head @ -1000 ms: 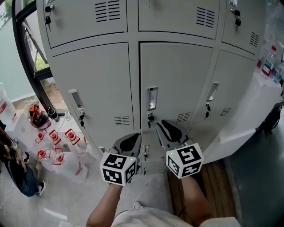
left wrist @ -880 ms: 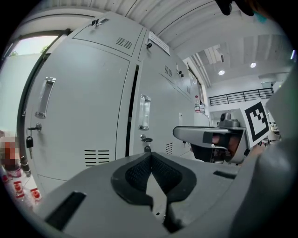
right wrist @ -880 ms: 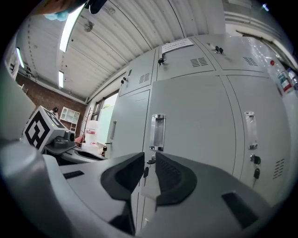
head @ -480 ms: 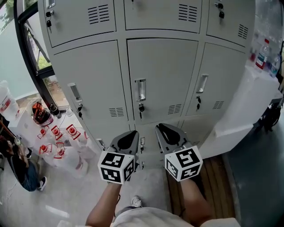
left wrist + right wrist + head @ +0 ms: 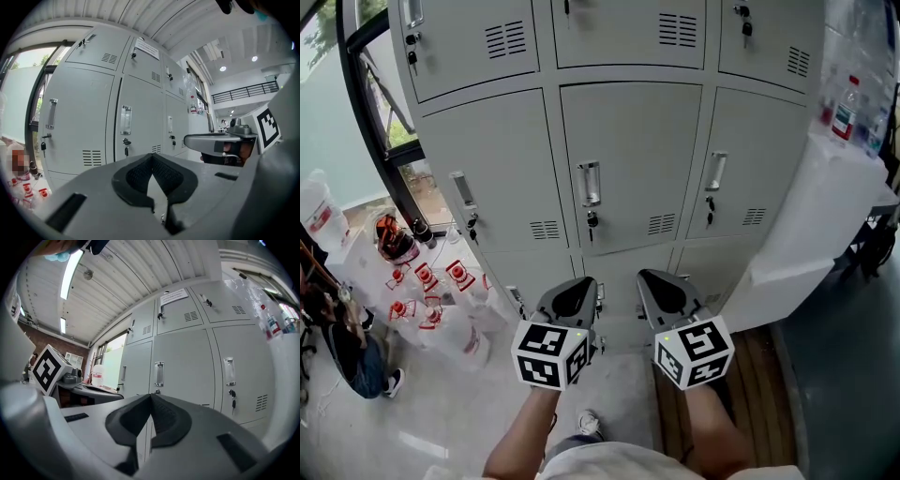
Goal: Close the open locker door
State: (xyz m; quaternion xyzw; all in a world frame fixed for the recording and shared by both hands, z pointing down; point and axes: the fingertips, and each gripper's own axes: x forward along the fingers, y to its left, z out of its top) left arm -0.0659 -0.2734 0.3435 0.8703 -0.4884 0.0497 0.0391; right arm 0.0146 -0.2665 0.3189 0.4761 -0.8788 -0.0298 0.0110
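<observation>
The bank of pale grey metal lockers [image 5: 623, 56] stood straight ahead, and every door that could be seen lay flush with its frame. The middle grey locker door [image 5: 623, 159], with its chrome recessed handle [image 5: 589, 183] and a key hanging in the lock [image 5: 592, 221] below it, sat level with the left-hand door [image 5: 492, 178] and the right-hand door [image 5: 750, 159]; no gap or swung panel showed at its edges. The bottom row was partly hidden behind the grippers, so whether a door stood ajar there could not be told.

The left gripper [image 5: 572, 292] and the right gripper [image 5: 664, 286] were held low and side by side in front of the lockers, well short of any door. On each, the tongs met at their tips with nothing between them, as the left gripper view [image 5: 151, 157] and the right gripper view [image 5: 150, 397] both showed, the locker fronts plain beyond them.

To the left, clear plastic bottles with red labels [image 5: 431, 300] lay on the floor; to the right a white table [image 5: 825, 206] butted against the lockers.

Judging by the flush doors, the closing itself looked finished, or else the open door was outside the views. The next move would call for a check of the lower row and, if a door proved loose, a flat push with closed tongs near its handle side.
</observation>
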